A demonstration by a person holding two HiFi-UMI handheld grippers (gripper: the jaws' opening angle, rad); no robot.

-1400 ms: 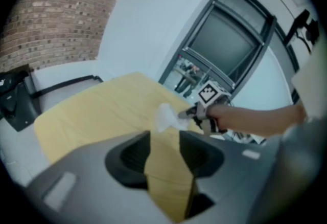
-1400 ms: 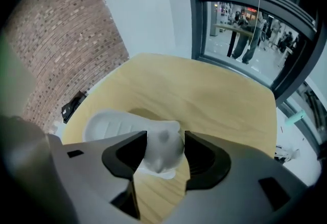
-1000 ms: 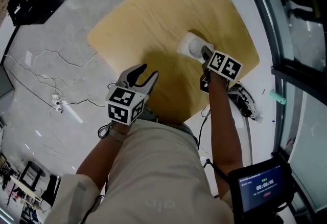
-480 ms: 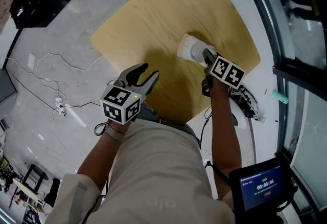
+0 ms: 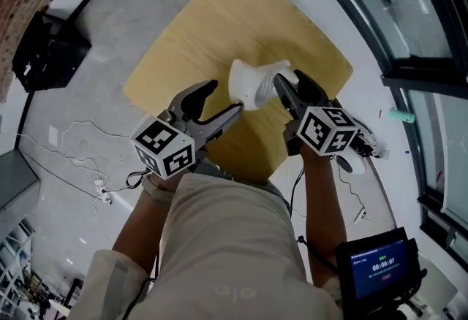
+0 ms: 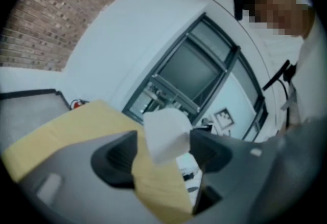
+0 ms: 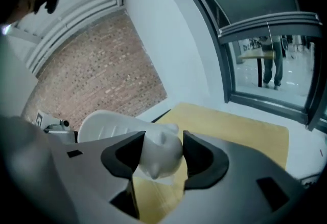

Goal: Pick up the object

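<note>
Right gripper view shows the right gripper (image 7: 162, 159) clamped on the white object (image 7: 159, 149), held over the wooden table (image 7: 240, 131). To its left, the left gripper (image 6: 163, 155) has its jaws opening, with the object's end between them.

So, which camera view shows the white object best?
The head view: most of the white object shows over the table, one end clamped by the right gripper. The right gripper view shows only that clamped end. The left gripper view shows a blurred part between the opening jaws of the left gripper.
</note>
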